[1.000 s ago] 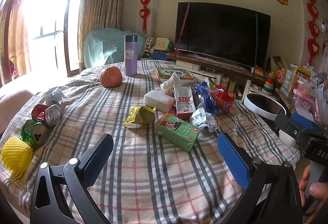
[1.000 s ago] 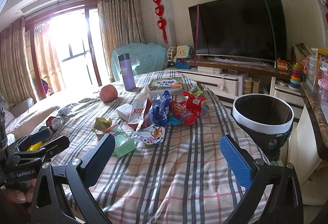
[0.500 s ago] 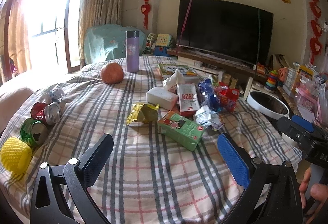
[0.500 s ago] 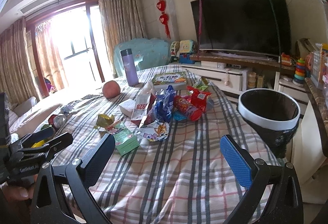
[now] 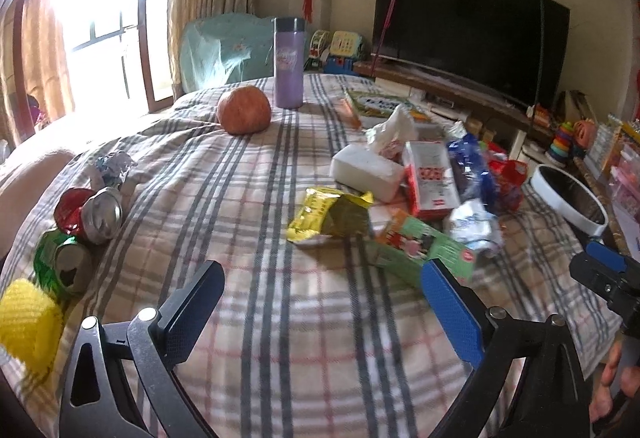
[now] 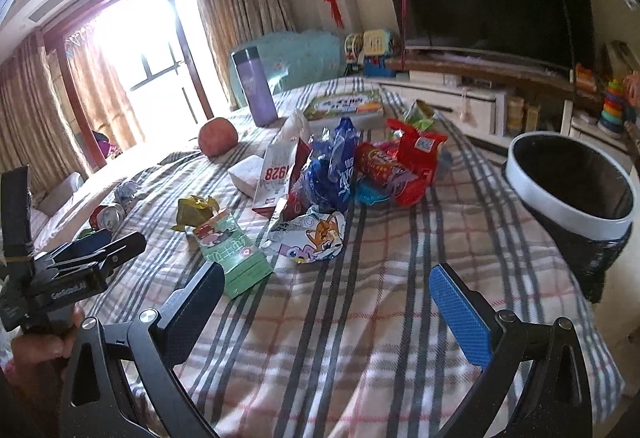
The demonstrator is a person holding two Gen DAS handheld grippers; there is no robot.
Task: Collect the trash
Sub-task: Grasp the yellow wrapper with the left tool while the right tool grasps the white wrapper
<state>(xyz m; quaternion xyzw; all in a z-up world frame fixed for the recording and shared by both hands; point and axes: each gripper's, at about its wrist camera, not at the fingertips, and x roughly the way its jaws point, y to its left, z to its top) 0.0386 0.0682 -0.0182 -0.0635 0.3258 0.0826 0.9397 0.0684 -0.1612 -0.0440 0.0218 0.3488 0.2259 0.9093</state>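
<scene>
Trash lies scattered on a plaid tablecloth [image 5: 256, 205]: a yellow wrapper [image 5: 328, 215], a green carton [image 5: 420, 248] [image 6: 236, 250], a cartoon wrapper [image 6: 312, 238], a blue bag [image 6: 336, 169], red packets [image 6: 404, 165] and a red-and-white box [image 5: 432, 179]. Crushed cans [image 5: 84, 215] and a yellow foam net [image 5: 26, 318] sit at the left edge. My left gripper [image 5: 320, 310] is open and empty, just short of the carton. My right gripper [image 6: 328, 314] is open and empty over bare cloth near the cartoon wrapper. A black-lined bin with a white rim [image 6: 572, 189] stands off the table's right side.
A purple flask [image 5: 289, 62], an apple [image 5: 243, 109], a tissue pack [image 5: 366, 169] and a flat game box [image 6: 344, 105] are on the far half of the table. A TV [image 5: 468, 37], toy shelves and a bright window lie beyond. A hand [image 6: 36, 354] holds the other gripper.
Both grippers have moved forward over the table toward the trash pile, so the wrappers and carton look larger and nearer. Both stay open and nothing has been picked up.
</scene>
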